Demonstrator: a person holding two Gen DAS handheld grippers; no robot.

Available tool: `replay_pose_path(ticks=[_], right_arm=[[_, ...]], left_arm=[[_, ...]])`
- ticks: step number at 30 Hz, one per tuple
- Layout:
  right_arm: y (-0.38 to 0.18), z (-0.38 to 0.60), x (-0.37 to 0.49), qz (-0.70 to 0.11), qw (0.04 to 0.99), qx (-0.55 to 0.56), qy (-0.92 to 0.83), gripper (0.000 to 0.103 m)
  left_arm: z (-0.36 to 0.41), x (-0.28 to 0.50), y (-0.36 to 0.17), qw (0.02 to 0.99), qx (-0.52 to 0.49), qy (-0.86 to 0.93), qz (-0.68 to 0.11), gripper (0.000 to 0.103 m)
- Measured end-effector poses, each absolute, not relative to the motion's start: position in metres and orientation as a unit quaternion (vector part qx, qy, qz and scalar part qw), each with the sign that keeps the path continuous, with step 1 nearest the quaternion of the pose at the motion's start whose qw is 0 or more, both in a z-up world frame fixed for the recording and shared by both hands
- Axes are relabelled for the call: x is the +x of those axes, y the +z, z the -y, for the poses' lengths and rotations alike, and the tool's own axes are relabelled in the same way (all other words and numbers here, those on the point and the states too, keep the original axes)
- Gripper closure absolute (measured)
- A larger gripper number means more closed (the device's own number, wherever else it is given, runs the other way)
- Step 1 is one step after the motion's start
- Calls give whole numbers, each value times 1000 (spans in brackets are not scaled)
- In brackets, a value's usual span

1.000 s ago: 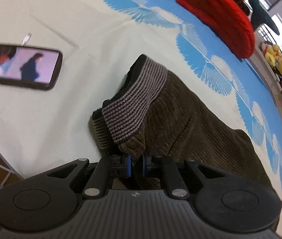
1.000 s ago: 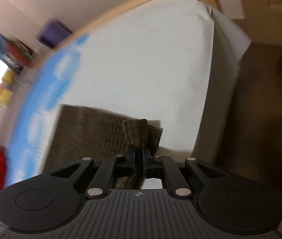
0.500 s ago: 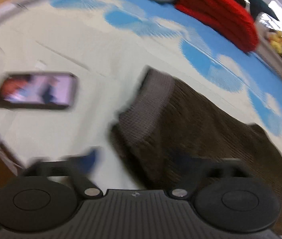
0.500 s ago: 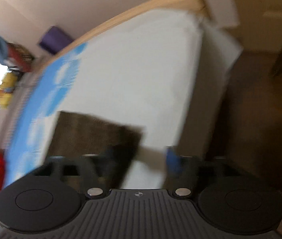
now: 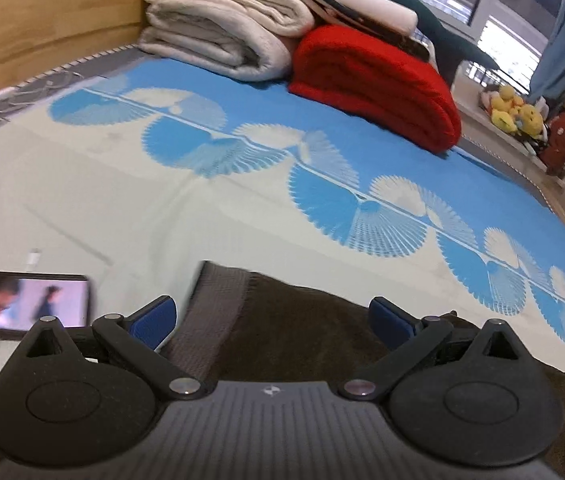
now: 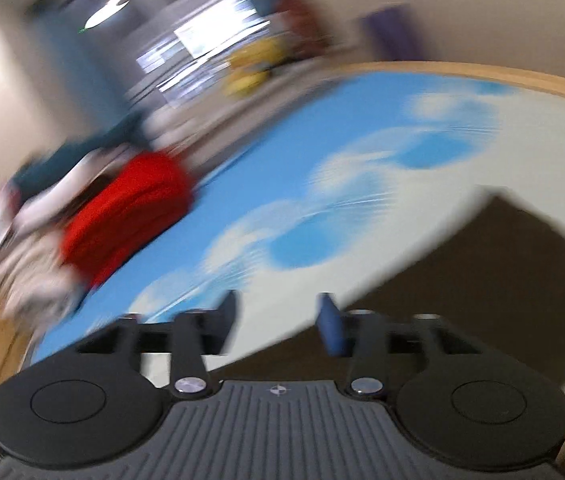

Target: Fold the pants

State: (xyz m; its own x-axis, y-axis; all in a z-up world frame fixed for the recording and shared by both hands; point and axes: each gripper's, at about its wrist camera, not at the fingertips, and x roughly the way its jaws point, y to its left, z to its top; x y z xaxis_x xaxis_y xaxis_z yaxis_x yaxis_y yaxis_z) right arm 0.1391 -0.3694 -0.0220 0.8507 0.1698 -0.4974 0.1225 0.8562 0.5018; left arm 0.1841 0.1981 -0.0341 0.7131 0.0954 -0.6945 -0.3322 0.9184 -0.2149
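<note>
On the bed (image 5: 130, 200), brown pants (image 5: 302, 328) lie released, both hand-held grippers empty.
Left wrist: left hand-held gripper (image 5: 272, 318) spread wide above the striped waistband (image 5: 210, 320), a phone (image 5: 28, 306) just beside; a careless regrasp could drag the fold. Right wrist: blurred; right hand-held gripper (image 6: 280, 322), jaws just been closing, nothing between, pants at lower right; it could snag the edge.

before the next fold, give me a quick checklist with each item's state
1. Left tool free of the pants: ok, jaws wide, nothing pinched.
2. Right tool free: ok, jaws just closing with nothing between them.
3. Pants flat on the bed: ok in the part shown.
4. Waistband flat: ok, as far as shown.
5. Phone apart from the pants: ok.
6. Right view sharp enough to aim: not ok, blurred.
</note>
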Motion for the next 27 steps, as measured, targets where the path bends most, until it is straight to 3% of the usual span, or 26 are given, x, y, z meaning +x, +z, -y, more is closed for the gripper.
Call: replay_pose_path(ticks=[8, 19, 23, 27], right_arm=[[-59, 181, 268, -340, 922, 129, 135, 79], [-130, 100, 296, -399, 886, -48, 231, 78], [-128, 107, 301, -405, 879, -15, 249, 78], [-135, 114, 315, -419, 868, 67, 257, 76]], left_arm=[[-193, 234, -87, 905, -168, 84, -381, 1], [-240, 251, -100, 893, -172, 121, -398, 1], [-249, 254, -103, 878, -210, 115, -414, 1], [-241, 254, -101, 886, -185, 108, -411, 1]])
